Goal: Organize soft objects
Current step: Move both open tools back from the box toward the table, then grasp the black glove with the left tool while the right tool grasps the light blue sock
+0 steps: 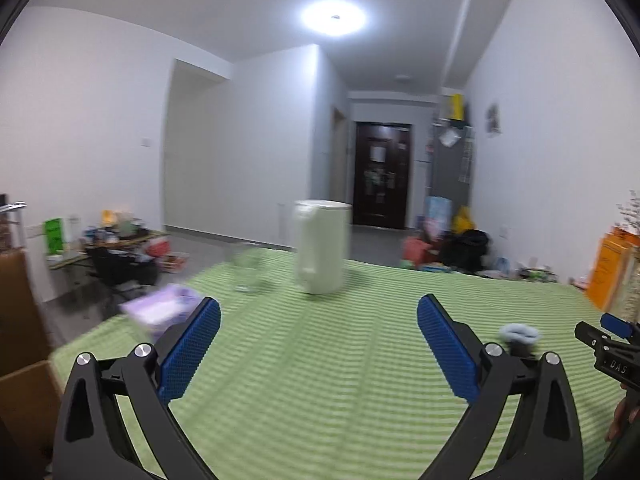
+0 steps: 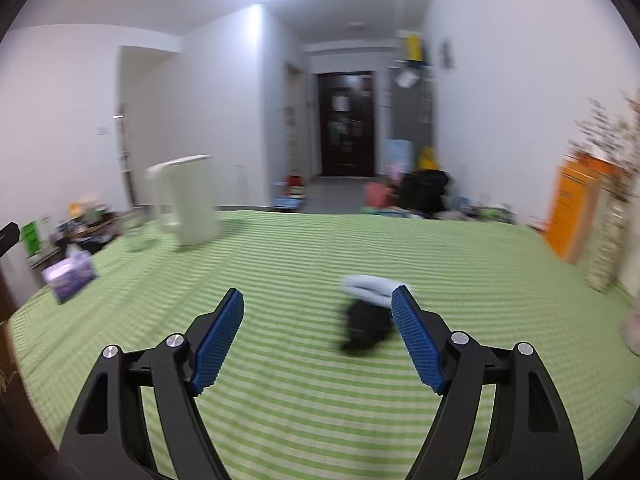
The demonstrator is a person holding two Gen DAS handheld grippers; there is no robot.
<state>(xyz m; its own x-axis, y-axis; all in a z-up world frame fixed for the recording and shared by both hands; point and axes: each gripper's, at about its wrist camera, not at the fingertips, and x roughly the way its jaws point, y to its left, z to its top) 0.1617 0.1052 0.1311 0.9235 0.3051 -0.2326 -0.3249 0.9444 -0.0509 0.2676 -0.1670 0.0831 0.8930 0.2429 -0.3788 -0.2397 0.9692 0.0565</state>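
- On the green striped tablecloth (image 2: 320, 248), right of centre in the right wrist view, lies a small pile of soft items: a light blue cloth (image 2: 370, 285) at the far side and a black cloth (image 2: 366, 326) touching it on the near side. Both are blurred; their exact kind cannot be told.
- Right gripper (image 2: 319, 340): jaws stand wide apart with nothing between the pads. The pile sits just inside the tip of the right-hand blue pad, which partly covers it; whether pad and cloth touch cannot be told.
- Left gripper (image 1: 319, 346): jaws likewise wide apart, only bare tablecloth between them.
- In the left wrist view the light blue cloth (image 1: 519, 334) shows at lower right, outside the jaws and just beyond the right-hand finger. The black cloth is largely hidden behind that finger.
- At the far right edge of the left wrist view the tip of the right gripper (image 1: 616, 330) is visible, near the pile.
- A white kettle (image 2: 184, 200) stands upright at the far side of the table, upper left in the right wrist view, with a clear glass (image 2: 138, 236) beside it to the left.
- A purple tissue box (image 2: 72, 276) rests near the left edge of the table, well apart from the cloths.
- An orange box (image 2: 576, 216) stands at the right edge of the table.
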